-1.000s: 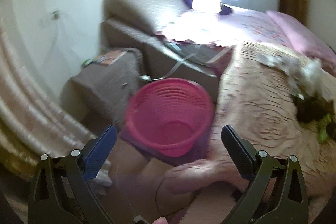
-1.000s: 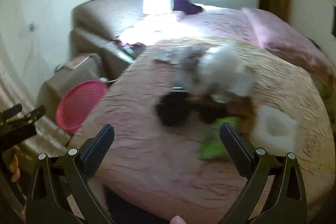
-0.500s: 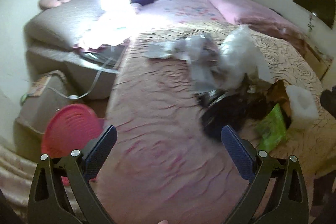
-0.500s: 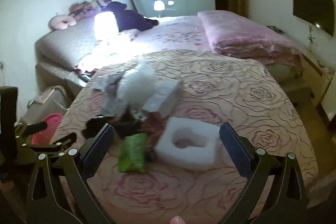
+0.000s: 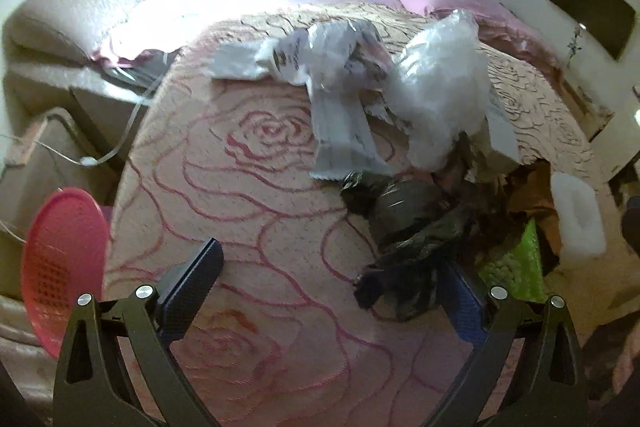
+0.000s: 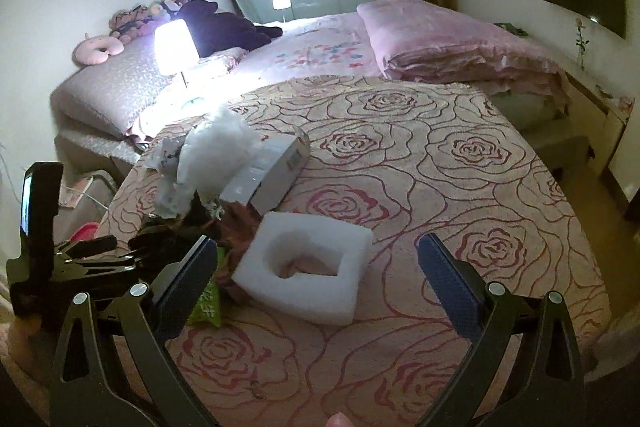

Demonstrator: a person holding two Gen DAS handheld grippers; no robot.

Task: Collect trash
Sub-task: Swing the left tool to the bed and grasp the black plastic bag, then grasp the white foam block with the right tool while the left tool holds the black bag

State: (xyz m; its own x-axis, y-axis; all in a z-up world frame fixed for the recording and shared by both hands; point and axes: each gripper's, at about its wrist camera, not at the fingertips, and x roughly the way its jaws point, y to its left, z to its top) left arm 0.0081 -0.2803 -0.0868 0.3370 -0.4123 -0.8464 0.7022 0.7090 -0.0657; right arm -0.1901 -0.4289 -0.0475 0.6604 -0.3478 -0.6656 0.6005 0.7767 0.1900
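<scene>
Having swung from the pink basket (image 5: 64, 267) toward the trash pile (image 5: 420, 227), we hold the left gripper (image 5: 332, 291) and right gripper (image 6: 316, 271) spread, empty; collection can begin.

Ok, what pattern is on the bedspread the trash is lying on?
Pink rose outlines on a pale beige bedspread; the right wrist view shows it best.
</scene>
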